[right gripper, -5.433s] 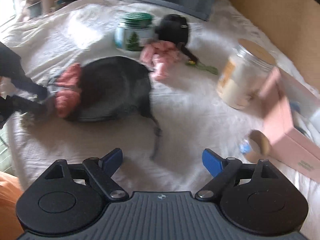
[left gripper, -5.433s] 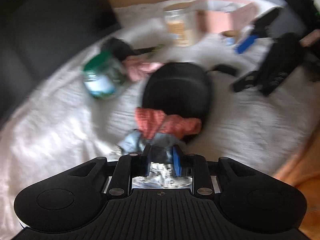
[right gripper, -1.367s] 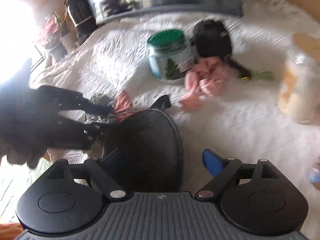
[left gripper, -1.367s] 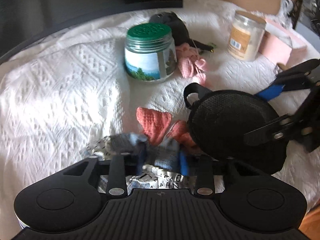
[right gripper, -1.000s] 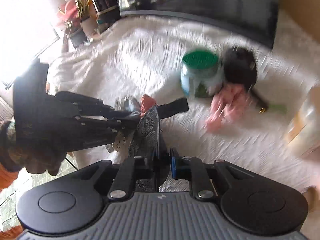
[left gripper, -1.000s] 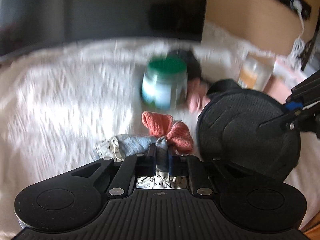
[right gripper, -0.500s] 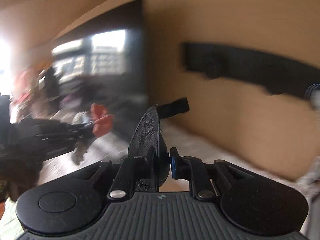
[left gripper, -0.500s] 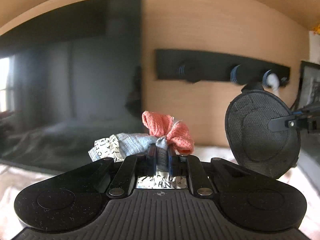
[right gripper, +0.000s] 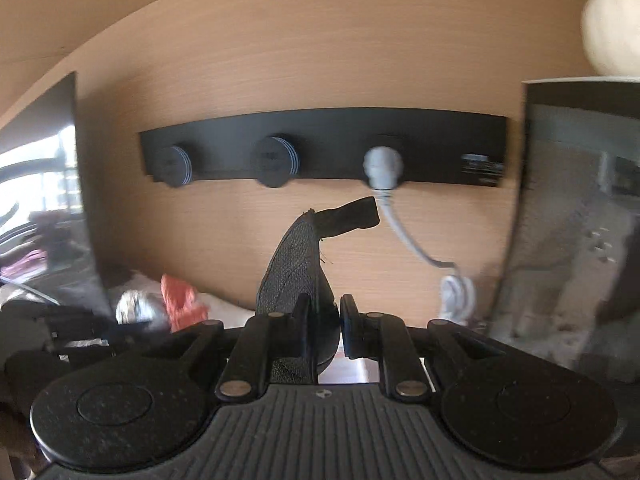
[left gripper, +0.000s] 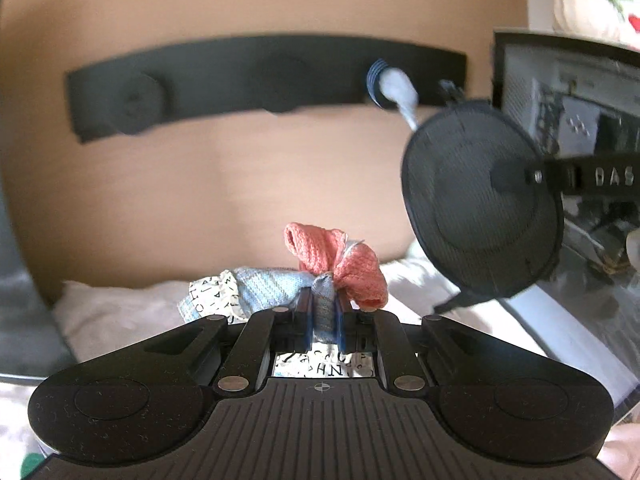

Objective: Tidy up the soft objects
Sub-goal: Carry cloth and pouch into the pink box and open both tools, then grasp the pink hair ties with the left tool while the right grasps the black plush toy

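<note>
In the left wrist view, the left gripper (left gripper: pixel 323 312) was squeezed tight on a cloth bundle (left gripper: pixel 320 276) made of 3 bits tied together: a pink knit piece, a pale blue piece and a white piece with letters on it. A little while before, this bundle lay on the white bed cover beside a green-lidded jar; now it was up in the air in front of a wooden wall (left gripper: pixel 248 168) with a black hook rail (left gripper: pixel 224 84) at 12 o'clock. So the bundle had been picked up, and I think it was on its way to a new spot. The bundle's long side ran across the view, white end at 9 o'clock and pink end at 3 o'clock. At 2 o'clock the round black pad (left gripper: pixel 480 208) showed its flat face, held by the right gripper (left gripper: pixel 536 178) coming in from 3 o'clock. In the right wrist view, the right gripper (right gripper: pixel 324 320) was closed narrow on that round black pad (right gripper: pixel 296 276), seen from its thin edge. It stood up tall, long side from 6 o'clock to 12 o'clock, with its black loop (right gripper: pixel 352 216) poking toward 1 o'clock. It had also left the bed. The cloth bundle (right gripper: pixel 180 300) showed at 9 o'clock.
</note>
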{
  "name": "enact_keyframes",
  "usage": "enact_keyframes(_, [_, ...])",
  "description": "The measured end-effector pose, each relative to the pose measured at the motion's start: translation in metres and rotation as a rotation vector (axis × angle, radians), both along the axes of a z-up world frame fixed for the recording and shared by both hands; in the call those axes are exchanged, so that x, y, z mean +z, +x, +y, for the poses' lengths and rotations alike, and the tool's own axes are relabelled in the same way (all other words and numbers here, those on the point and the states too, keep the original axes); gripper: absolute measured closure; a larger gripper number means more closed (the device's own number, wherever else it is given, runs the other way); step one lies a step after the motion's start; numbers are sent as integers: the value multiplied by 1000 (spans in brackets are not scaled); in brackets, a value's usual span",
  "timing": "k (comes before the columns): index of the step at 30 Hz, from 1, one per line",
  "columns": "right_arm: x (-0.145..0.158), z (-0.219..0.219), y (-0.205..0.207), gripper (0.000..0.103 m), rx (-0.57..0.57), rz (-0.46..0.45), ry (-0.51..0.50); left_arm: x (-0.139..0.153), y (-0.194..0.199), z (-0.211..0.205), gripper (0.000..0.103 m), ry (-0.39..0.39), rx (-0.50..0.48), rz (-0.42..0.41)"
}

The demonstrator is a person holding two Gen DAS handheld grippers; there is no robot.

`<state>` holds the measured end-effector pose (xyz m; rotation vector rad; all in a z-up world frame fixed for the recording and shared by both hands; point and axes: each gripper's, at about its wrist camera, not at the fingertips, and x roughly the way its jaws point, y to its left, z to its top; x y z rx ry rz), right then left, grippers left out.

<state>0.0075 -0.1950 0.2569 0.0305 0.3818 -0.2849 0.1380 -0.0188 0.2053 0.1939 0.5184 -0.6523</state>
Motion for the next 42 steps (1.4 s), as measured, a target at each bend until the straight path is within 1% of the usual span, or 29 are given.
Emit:
enact_keyframes(2, [0,-4,0,88,-8,-5,14,-8,8,-12,90,-9,-8,38])
enact_keyframes(3, [-2,-6,-1,88,-11,-8,19,-13,14,-18,88,-26,-8,74])
enact_keyframes(4, [-5,-13,-4,88,-13,-9,24,-21,23,-22,86,-60,-8,129])
enact_keyframes(5, [-6,-17,-4,88,-16,-8,27,-30,33,-24,84,-102,-10,205])
enact_keyframes(6, [-9,-19,-4,88,-21,-7,32,-46,43,-28,81,-132,-14,293])
enact_keyframes(7, [-10,-20,-5,88,-25,-3,40,-59,53,-30,81,-165,-24,360])
enact_keyframes(8, [-11,-22,-4,88,-25,5,50,-70,60,-29,80,-198,-28,387])
enact_keyframes(9, [-16,-25,-2,88,-21,15,62,-78,63,-27,80,-223,-8,381])
enact_keyframes(11, [-24,-28,2,88,-15,38,85,-82,62,-16,80,-263,81,336])
enact_keyframes(13, [-37,-29,10,88,-1,66,120,-78,62,-1,80,-324,128,333])
enact_keyframes(15, [-54,-32,23,88,20,102,181,-70,58,18,80,-343,147,334])
enact_keyframes(18, [-86,-35,54,88,68,176,306,-60,40,45,80,-332,190,290])
enact_keyframes(20, [-114,-37,81,88,76,267,373,-61,21,65,80,-331,223,284])
enact_keyframes(21, [-128,-36,92,88,65,310,385,-64,12,76,80,-326,247,285])
enact_keyframes(23, [-159,-34,112,88,33,379,377,-75,-6,98,80,-298,307,289])
enact_keyframes(25, [-178,-37,120,84,14,391,382,-86,-23,118,80,-253,380,293])
enact_keyframes(26, [-182,-38,122,84,19,380,396,-95,-31,128,80,-231,422,300])
enact_keyframes(28, [-184,-38,124,83,21,370,391,-111,-46,148,80,-198,500,328])
enact_keyframes(30, [-185,-35,126,81,19,367,357,-126,-58,166,80,-163,573,351])
enact_keyframes(32, [-185,-30,123,81,15,368,322,-139,-68,182,80,-120,642,354])
enact_keyframes(34, [-183,-26,120,79,11,386,278,-146,-74,201,80,-105,697,356])
enact_keyframes(35, [-180,-21,118,76,18,400,262,-149,-75,210,80,-113,719,362])
enact_keyframes(36, [-176,-19,120,69,13,411,242,-149,-78,222,80,-126,737,367])
enact_keyframes(37, [-169,-14,118,59,13,414,215,-151,-79,230,80,-140,752,367])
enact_keyframes(40, [-141,14,110,42,33,347,110,-151,-78,254,80,-170,775,349])
enact_keyframes(42, [-116,43,106,38,88,296,51,-151,-74,264,80,-182,764,338])
